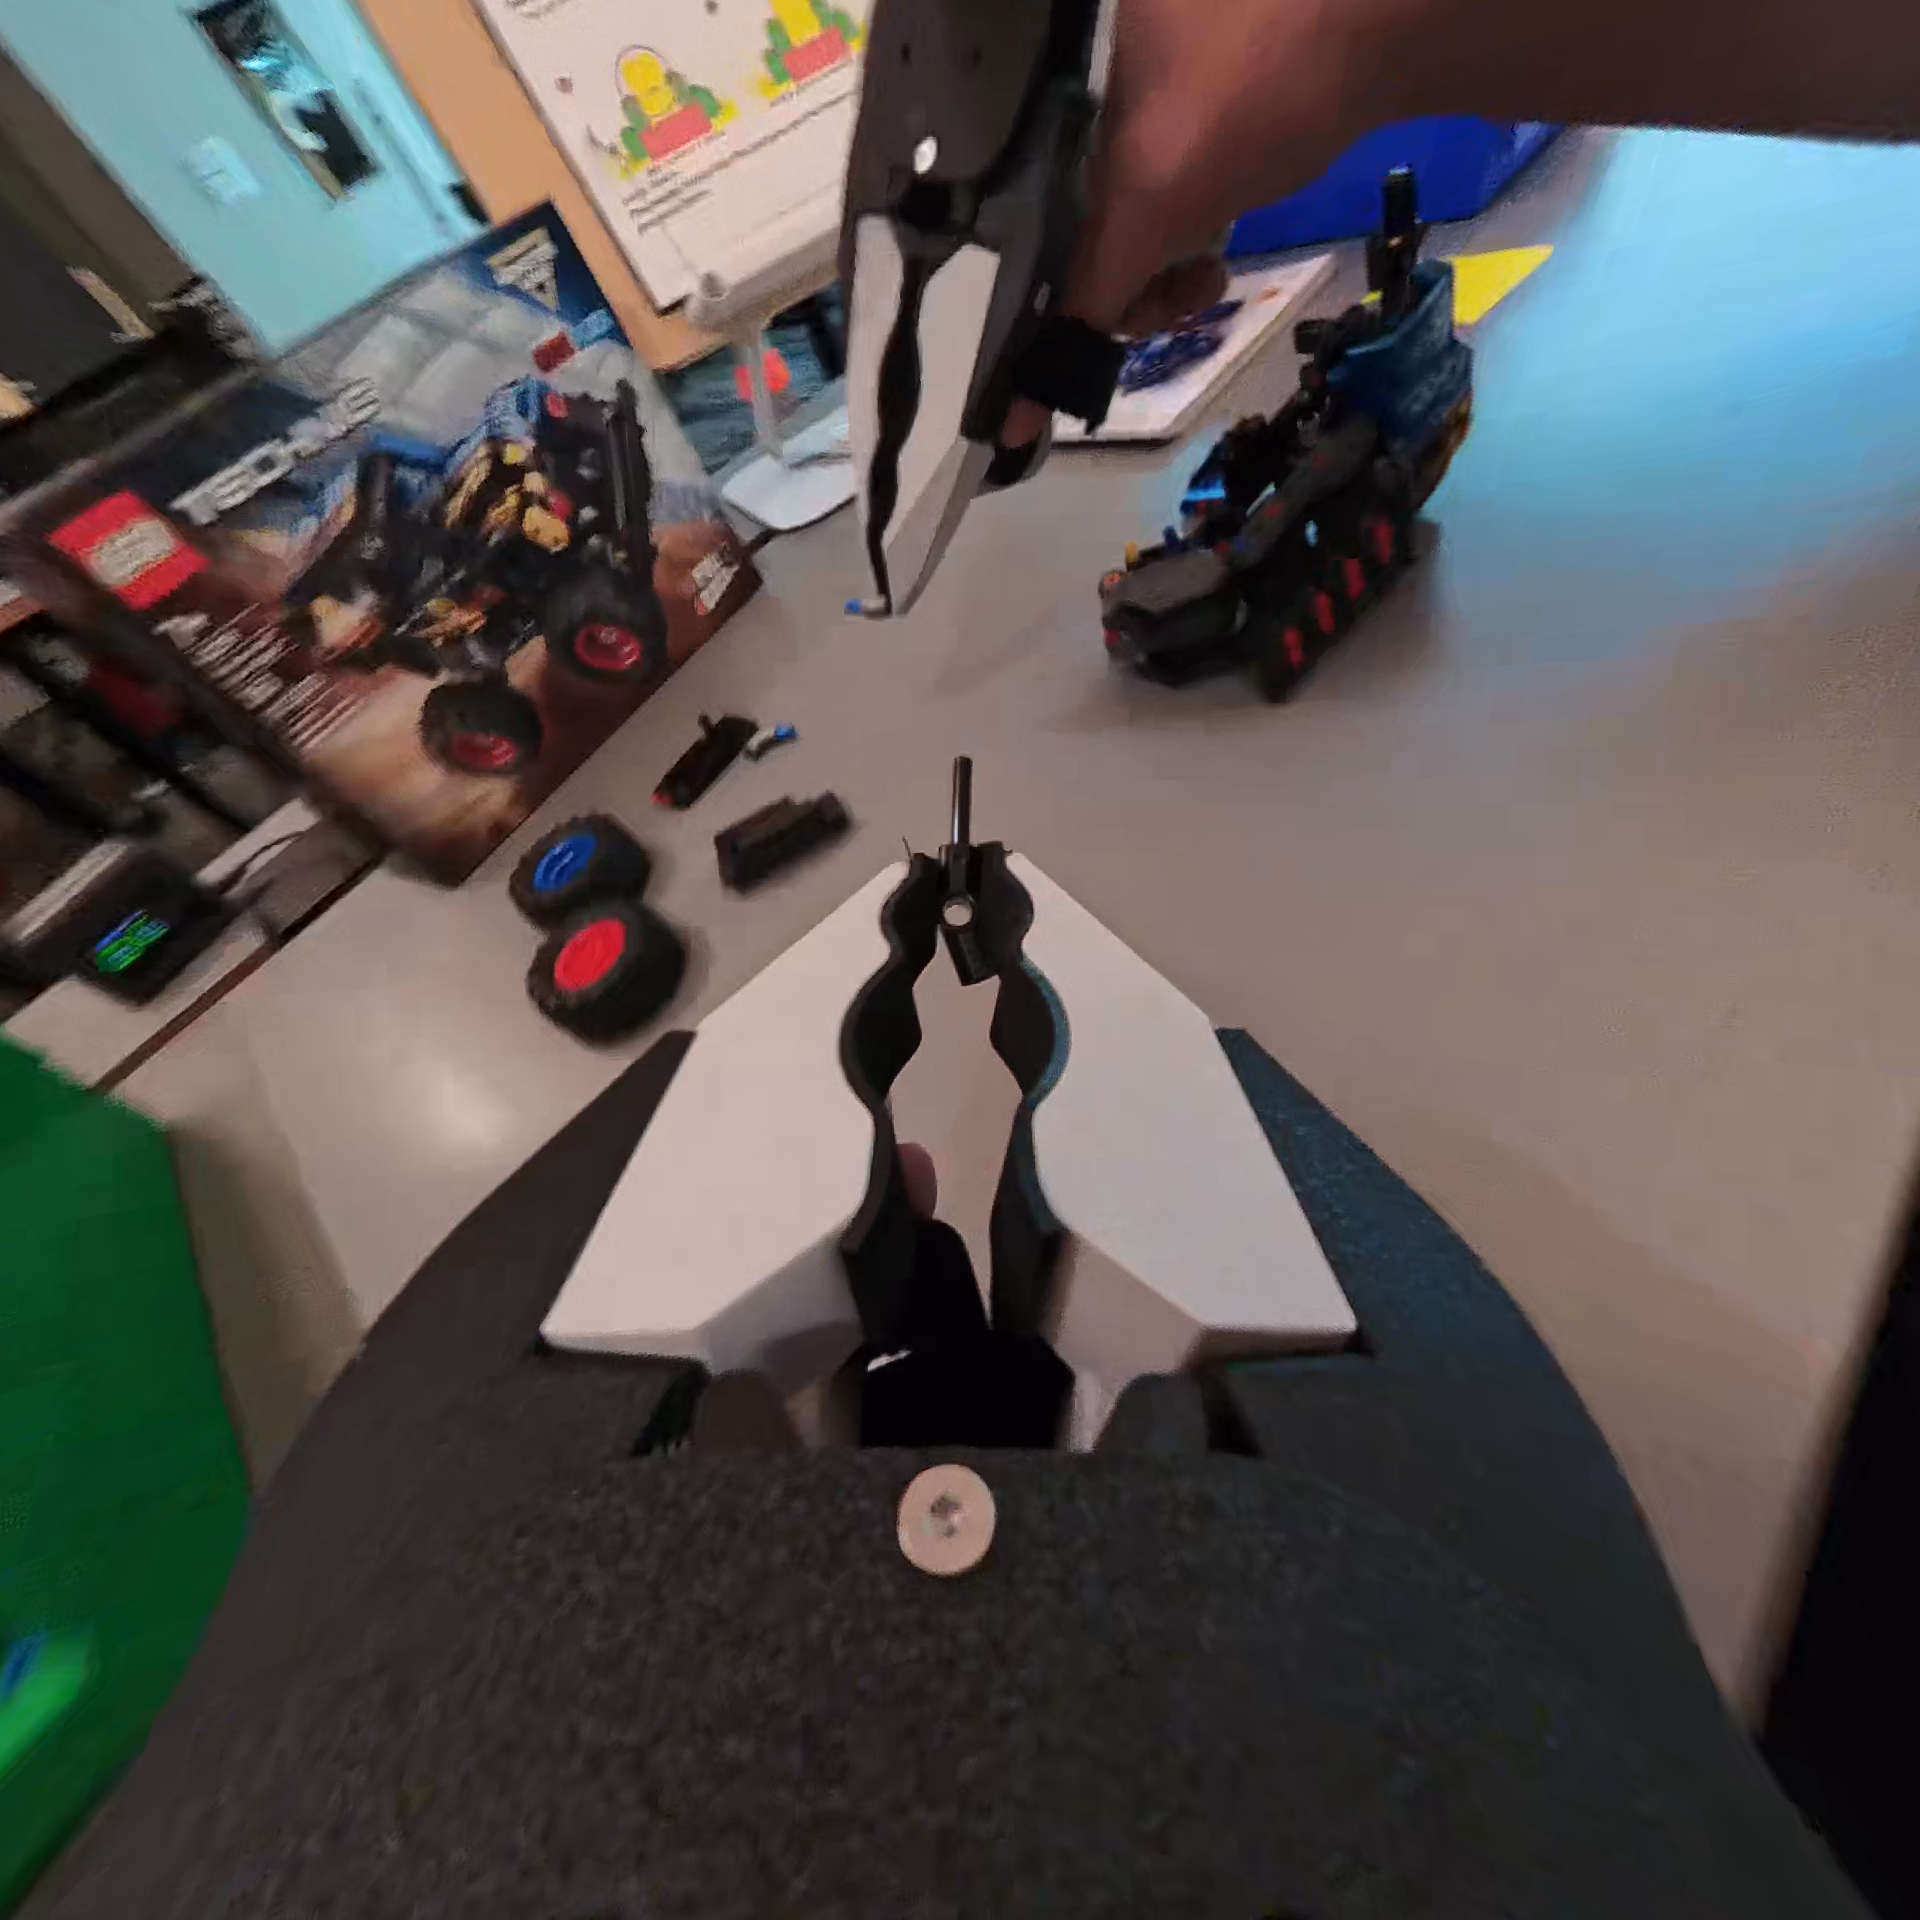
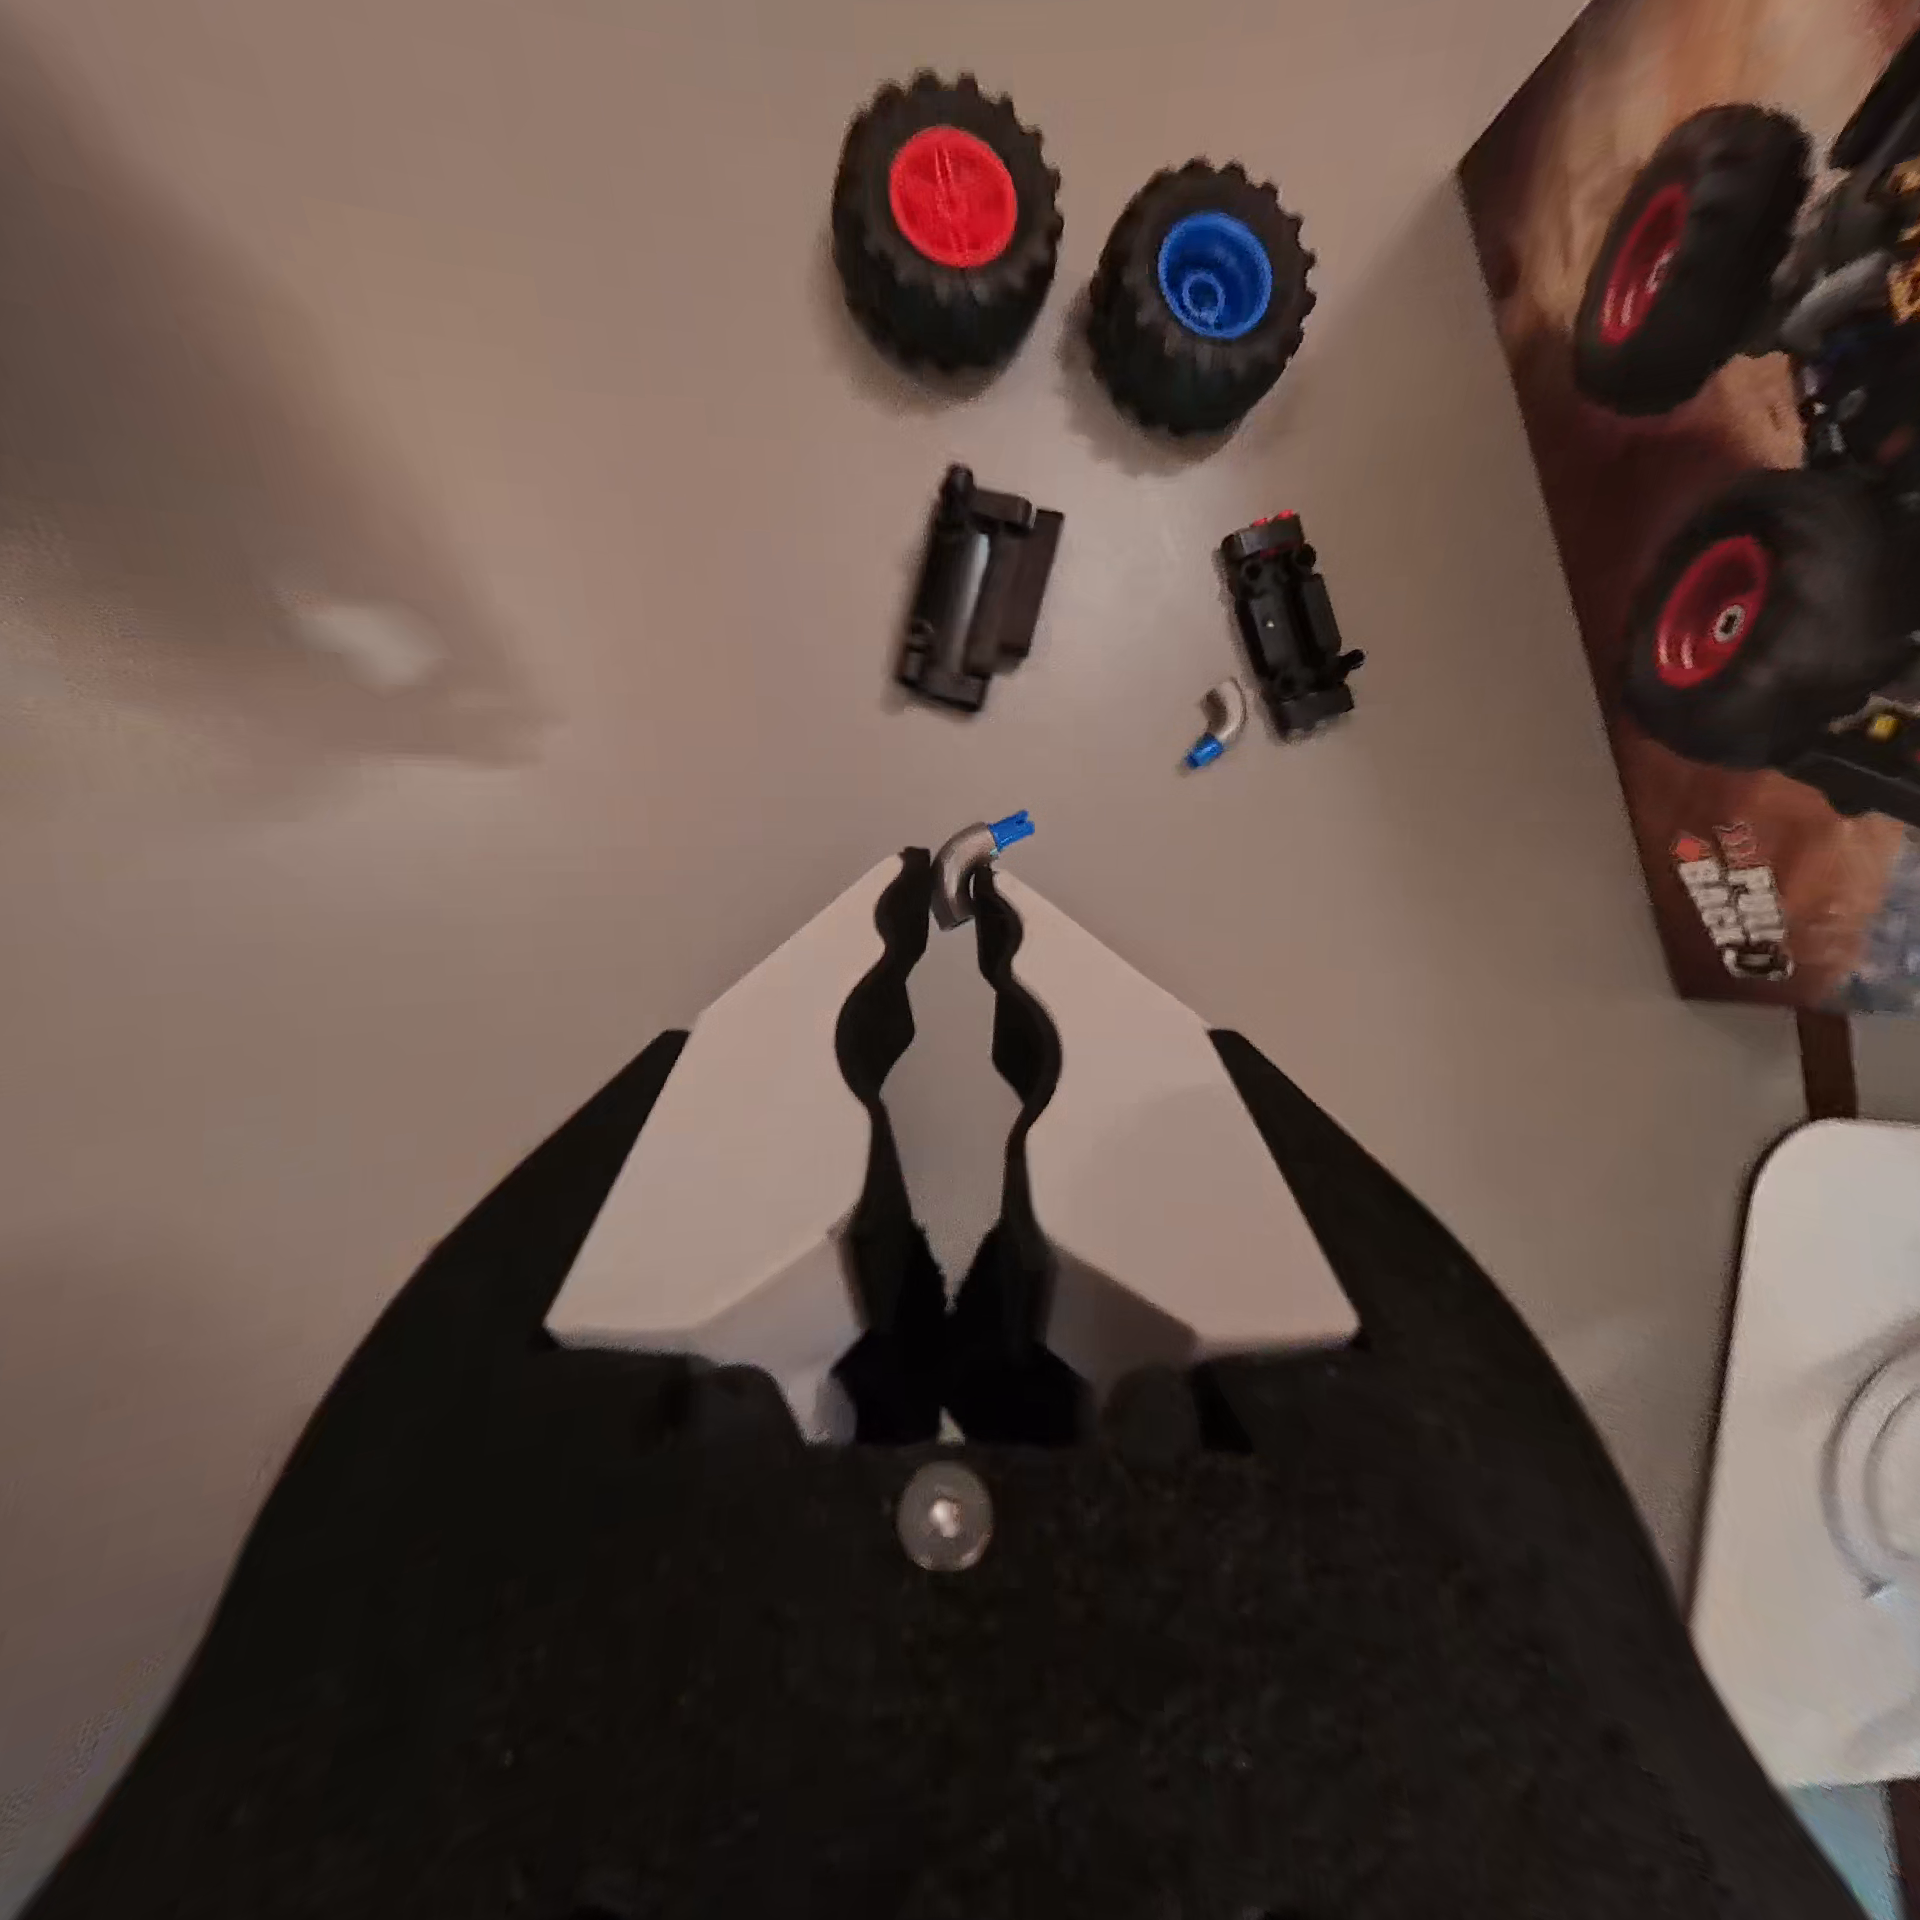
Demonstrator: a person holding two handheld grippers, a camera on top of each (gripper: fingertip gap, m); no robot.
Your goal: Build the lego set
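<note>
**Two grippers, each pinching a small toy part above the table**

Nearest me, the left gripper has its jaws pressed onto a small black plastic connector with a thin black axle pin. The pin sticks out past the tips and the part is held clear of the pale grey table.

The right gripper, held from above by a person's hand, points down at the table. Its jaws pinch a small grey elbow piece with a blue pin, which juts out to one side of the tips.

Loose parts lie on the table beyond the left gripper and below the right:
- A second grey elbow with a blue pin touches or lies just beside a black block with red ends.
- A larger black hinged block lies near them.
- Beyond these are a knobbly black tyre with a red hub and a matching tyre with a blue hub, side by side.

Farther off, a printed cardboard box picturing a big-wheeled truck leans at the table's edge. A partly built black and blue toy vehicle with red studs stands well apart from the loose parts.

The left wrist view is blurred towards its edges. I cannot tell what the green shape at its side is. A white rounded base is cut off by the frame, and how deep either part sits in its jaws is hard to judge.
</note>
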